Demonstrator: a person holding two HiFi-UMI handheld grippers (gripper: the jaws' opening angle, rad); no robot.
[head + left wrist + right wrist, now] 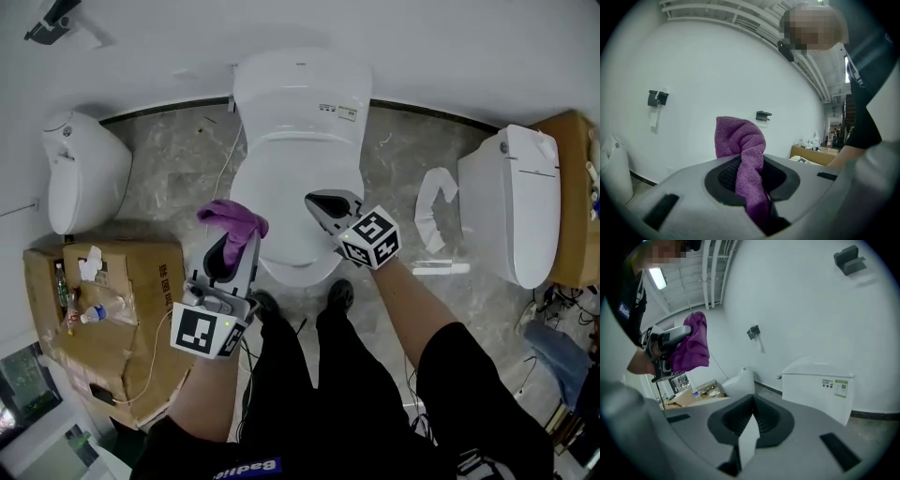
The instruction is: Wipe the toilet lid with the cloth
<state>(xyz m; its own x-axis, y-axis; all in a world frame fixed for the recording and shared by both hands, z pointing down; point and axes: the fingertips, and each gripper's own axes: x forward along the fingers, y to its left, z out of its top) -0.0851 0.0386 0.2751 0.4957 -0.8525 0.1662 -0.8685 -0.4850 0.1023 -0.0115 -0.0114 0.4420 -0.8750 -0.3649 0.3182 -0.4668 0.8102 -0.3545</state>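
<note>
Fingers (723, 178) of the left gripper (234, 246) pinch the cloth (739, 139) between them.

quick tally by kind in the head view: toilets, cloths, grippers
toilets: 3
purple cloth: 1
grippers: 2, left and right
total: 6

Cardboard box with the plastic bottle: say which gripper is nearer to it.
Left. The left gripper, holding the purple cloth, hangs just right of the cardboard box; the right gripper is farther off, over the toilet lid.
</note>
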